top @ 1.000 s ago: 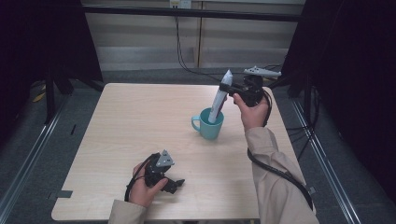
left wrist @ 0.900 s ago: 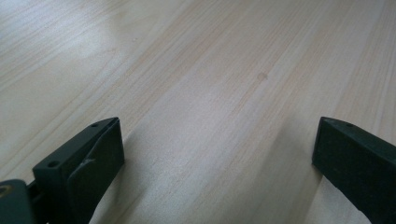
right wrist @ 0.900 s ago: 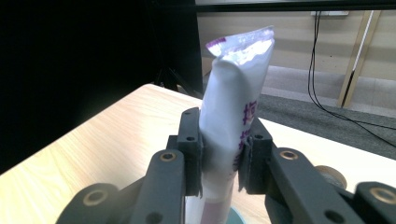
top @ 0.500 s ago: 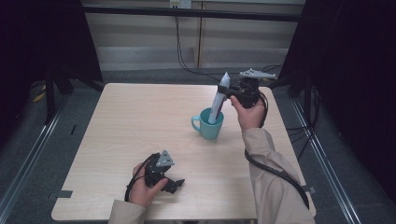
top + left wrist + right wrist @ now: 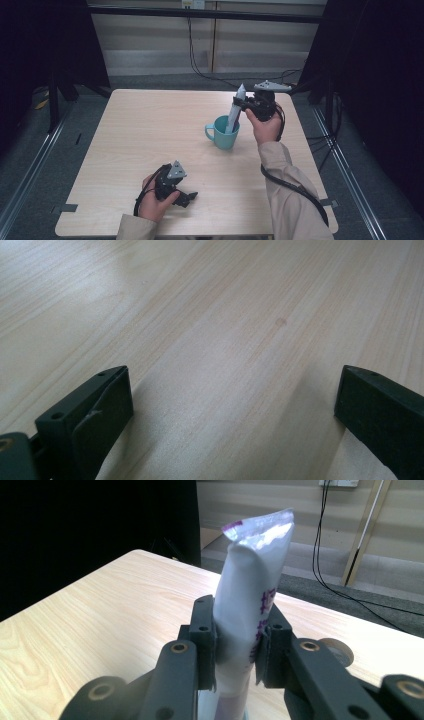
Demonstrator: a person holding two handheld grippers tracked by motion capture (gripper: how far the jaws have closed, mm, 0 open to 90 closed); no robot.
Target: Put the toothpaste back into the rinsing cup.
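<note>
Pale wood grain covers the table (image 5: pixel 140 130) I am working over, with dark curtains to either side and a light wall with trailing cables behind it. Starting at the left, my left tool (image 5: pixel 187 196) rests low on the table near its front edge, held in the left hand (image 5: pixel 152 200); in the left gripper view its two black jaws stand wide apart with only bare wood between them. Moving right, toward the far right part of the table, I see a teal mug (image 5: pixel 223 132) standing upright, its handle turned to the left. A white tube (image 5: pixel 234 111) with purple print leans out of the mug, its lower end inside and its crimped flat end uppermost. My right tool (image 5: pixel 239 103), gripped by the right hand (image 5: pixel 264 125) just beside the mug, is clamped on that tube; the right gripper view shows both jaws pressed against its sides around mid-height.
</note>
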